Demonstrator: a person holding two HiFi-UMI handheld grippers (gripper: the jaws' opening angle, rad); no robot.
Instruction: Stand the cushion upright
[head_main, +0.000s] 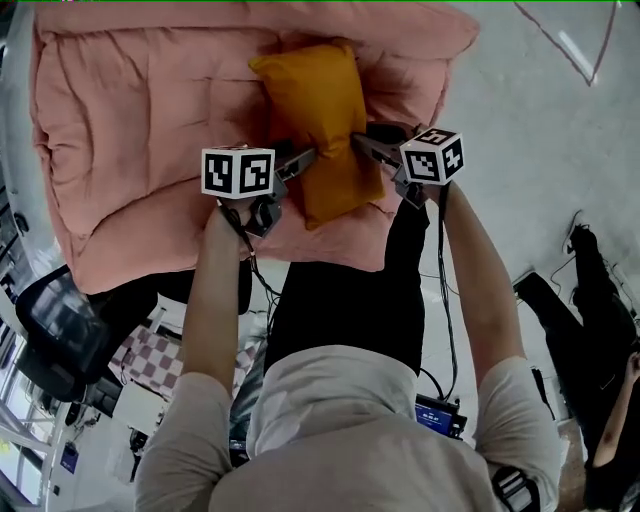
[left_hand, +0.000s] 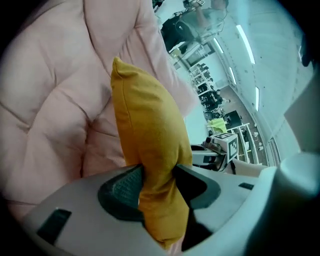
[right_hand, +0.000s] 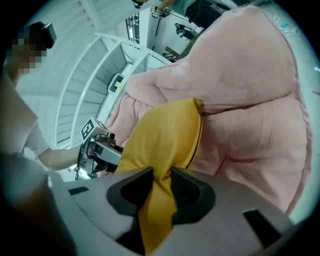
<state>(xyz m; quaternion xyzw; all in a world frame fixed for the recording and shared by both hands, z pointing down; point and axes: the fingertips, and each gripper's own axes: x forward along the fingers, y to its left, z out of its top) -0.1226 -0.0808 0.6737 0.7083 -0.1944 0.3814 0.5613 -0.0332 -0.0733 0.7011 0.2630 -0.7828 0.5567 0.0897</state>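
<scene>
left tongs (left_hand: 158, 181) and right tongs (right_hand: 161, 186) clamp the cushion (head_main: 318, 105), seen only in gripper views

Plain mustard-yellow cushion (head_main: 318, 120), dark seam along its edge. Beneath the cushion, pale pink quilted sofa (head_main: 130, 120). Flanking the cushion, black-and-white square markers on left gripper (head_main: 308, 157) and right gripper (head_main: 360, 141); light grey bodies, dark grey textured fingers (left_hand: 120, 187).

No words or numbers are legible; the left cube (head_main: 238, 172) and right cube (head_main: 432, 156) bear only black-and-white square markers
</scene>
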